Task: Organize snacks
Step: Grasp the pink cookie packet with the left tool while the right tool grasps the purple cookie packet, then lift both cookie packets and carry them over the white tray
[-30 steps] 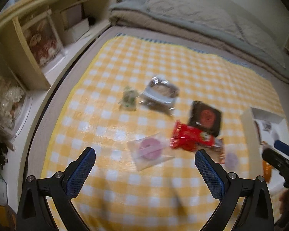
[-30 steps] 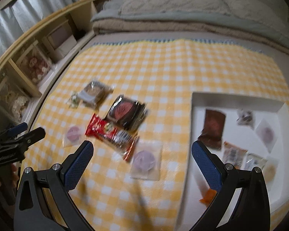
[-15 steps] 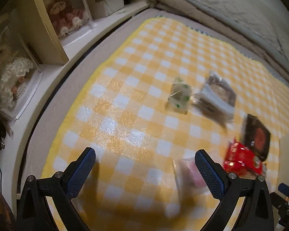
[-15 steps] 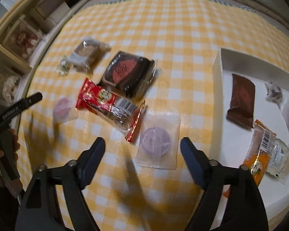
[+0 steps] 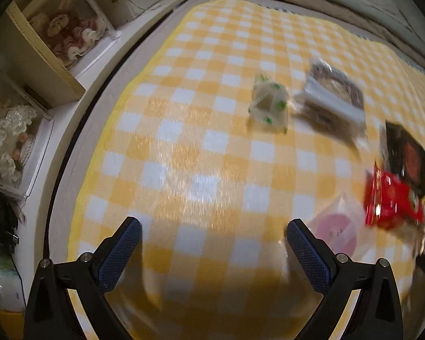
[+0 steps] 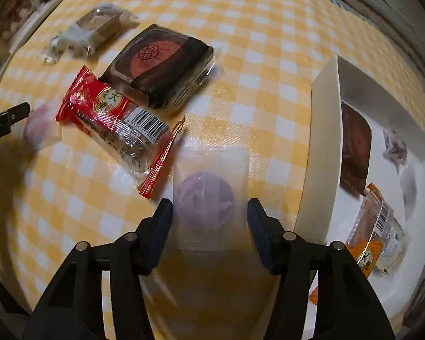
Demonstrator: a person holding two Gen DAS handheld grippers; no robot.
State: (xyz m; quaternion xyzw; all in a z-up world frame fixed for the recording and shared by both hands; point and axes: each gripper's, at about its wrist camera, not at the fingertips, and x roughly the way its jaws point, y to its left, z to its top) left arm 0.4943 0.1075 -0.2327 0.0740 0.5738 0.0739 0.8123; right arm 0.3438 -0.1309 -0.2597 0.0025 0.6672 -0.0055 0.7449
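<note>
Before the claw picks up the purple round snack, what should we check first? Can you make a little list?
1. Purple round snack in its clear wrapper sits between the right gripper's closing jaws: ok.
2. Pads firmly pressing the wrapper: cannot tell.
3. Red snack packet's crimped end is clear of the jaws: ok, though close.
4. White cardboard box has bare room for another snack: ok.
5. Left gripper is open and holds nothing: ok.
6. Pink round snack in its clear wrapper sits between the left jaws: not ok, it lies beside them.

Dim, warm indoor light with glare patches on the checkered cloth (image 5: 201,187). Strong fisheye bending and dark corners; motion blur at right of the left view, dark shadows along the bottom of both
</note>
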